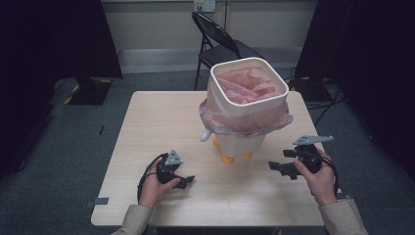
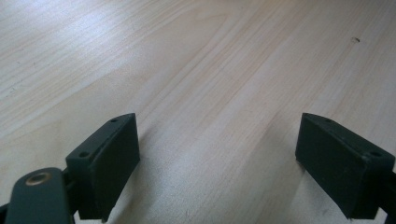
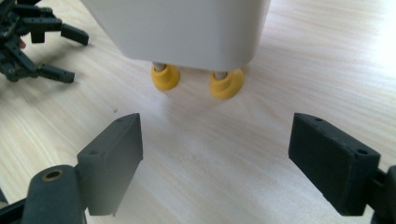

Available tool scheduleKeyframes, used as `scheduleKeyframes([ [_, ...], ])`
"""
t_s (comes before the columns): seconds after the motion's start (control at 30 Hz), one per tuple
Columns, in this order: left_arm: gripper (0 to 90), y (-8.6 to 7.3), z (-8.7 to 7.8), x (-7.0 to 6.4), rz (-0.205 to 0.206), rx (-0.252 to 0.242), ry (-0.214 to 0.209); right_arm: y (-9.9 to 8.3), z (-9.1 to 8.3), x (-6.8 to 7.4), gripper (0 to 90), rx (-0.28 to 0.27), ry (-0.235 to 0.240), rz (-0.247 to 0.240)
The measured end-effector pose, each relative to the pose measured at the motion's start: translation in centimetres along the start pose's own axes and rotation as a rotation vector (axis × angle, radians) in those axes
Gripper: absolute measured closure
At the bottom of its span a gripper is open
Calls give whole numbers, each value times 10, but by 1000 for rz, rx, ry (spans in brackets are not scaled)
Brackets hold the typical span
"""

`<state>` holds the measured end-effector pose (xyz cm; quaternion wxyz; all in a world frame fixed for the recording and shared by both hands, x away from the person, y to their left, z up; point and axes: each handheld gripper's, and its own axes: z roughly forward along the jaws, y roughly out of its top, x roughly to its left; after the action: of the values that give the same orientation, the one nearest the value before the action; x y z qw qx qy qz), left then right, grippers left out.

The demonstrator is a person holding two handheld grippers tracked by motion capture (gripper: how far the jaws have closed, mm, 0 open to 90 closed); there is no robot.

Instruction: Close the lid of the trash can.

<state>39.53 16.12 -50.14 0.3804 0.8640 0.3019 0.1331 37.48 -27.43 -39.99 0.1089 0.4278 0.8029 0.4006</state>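
A white square bin (image 1: pixel 248 98) lined with a pink bag (image 1: pixel 247 85) stands on yellow feet (image 1: pixel 228 159) on the light wood table (image 1: pixel 161 122). The bag's edge drapes over the rim and down the sides. My left gripper (image 1: pixel 186 182) rests low near the table's front, left of the bin, open with nothing between its jaws; bare wood lies under it (image 2: pixel 219 154). My right gripper (image 1: pixel 279 167) is held to the right of the bin's base, open and empty (image 3: pixel 215 154), and faces the bin's bottom (image 3: pixel 187 32) and two yellow feet (image 3: pixel 226 84).
A black folding chair (image 1: pixel 220 46) stands behind the table. Dark curtains hang at both sides, and a stand base (image 1: pixel 90 90) sits on the carpet at the far left. The left gripper (image 3: pixel 37 42) lies off to the upper left in the right gripper view.
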Motion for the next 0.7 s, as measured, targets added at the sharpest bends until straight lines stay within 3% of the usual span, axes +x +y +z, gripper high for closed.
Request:
scheduleKeyframes([
  [0.7, 128, 0, 0, 0, 0, 0, 0, -29, 5, -12, 176, 24, -10, 41],
])
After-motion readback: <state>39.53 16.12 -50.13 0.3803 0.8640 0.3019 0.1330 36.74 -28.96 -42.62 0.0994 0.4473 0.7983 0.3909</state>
